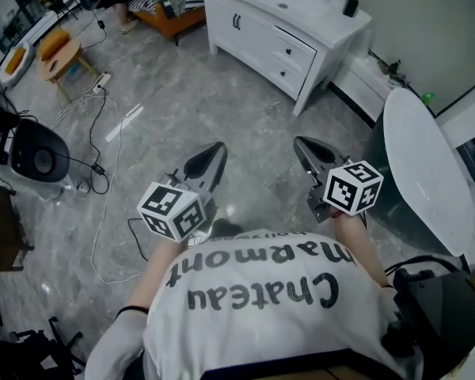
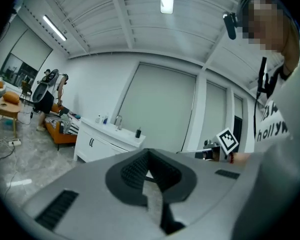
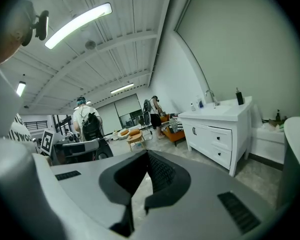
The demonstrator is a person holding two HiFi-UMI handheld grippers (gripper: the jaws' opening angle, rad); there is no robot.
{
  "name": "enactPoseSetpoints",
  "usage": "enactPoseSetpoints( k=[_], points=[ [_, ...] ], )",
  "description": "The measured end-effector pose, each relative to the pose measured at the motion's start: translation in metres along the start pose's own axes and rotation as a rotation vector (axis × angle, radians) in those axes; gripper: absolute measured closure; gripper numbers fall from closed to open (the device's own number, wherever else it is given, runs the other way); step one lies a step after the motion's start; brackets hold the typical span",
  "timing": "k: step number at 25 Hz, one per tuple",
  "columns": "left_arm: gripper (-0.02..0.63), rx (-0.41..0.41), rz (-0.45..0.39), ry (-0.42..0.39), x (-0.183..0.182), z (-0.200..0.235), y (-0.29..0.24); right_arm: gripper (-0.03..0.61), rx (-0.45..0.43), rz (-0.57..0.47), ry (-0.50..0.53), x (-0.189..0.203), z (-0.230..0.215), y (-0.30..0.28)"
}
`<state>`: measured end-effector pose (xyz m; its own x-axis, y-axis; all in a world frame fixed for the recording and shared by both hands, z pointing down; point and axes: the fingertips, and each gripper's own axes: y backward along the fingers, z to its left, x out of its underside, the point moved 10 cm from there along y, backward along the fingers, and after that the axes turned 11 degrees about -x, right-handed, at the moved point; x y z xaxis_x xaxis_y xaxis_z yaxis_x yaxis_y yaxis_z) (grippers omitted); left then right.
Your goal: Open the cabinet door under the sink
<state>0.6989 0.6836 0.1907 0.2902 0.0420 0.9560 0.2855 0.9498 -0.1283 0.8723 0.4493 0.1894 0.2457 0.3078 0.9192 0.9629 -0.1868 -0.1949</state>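
Observation:
The white sink cabinet (image 1: 263,30) stands at the far side of the grey floor, well away from both grippers. Its two doors with black handles (image 1: 236,22) are shut, with drawers to their right. It also shows in the left gripper view as the cabinet (image 2: 96,144), and in the right gripper view as the cabinet (image 3: 216,133) with its handles (image 3: 194,131). My left gripper (image 1: 218,147) and right gripper (image 1: 299,142) are held side by side in front of my chest, pointing toward the cabinet. Both are shut and empty: left gripper (image 2: 149,152), right gripper (image 3: 147,153).
A round white table (image 1: 427,165) stands close on the right. Cables (image 1: 103,172) trail over the floor on the left by a black round device (image 1: 33,158). A wooden stool (image 1: 59,58) and orange bench (image 1: 170,16) sit at the back. A person (image 3: 87,124) stands behind.

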Motion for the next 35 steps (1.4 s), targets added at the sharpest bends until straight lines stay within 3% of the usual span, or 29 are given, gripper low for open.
enactPoseSetpoints(
  k=[11,19,26,35],
  points=[
    [0.606,0.056,0.004,-0.042,-0.055,0.083,-0.052,0.573,0.041,-0.006,0.000,-0.046,-0.017,-0.091],
    [0.606,0.091,0.032,-0.102,-0.069,0.133,-0.077,0.573,0.053,0.012,-0.006,-0.051,-0.025,-0.152],
    [0.606,0.074,0.033,-0.065,-0.072,0.170,-0.084,0.574,0.056,0.027,-0.011,-0.054,-0.032,-0.187],
    [0.606,0.065,0.041,-0.025,-0.068,0.187,-0.094,0.574,0.056,0.079,-0.005,-0.057,-0.043,-0.208]
  ],
)
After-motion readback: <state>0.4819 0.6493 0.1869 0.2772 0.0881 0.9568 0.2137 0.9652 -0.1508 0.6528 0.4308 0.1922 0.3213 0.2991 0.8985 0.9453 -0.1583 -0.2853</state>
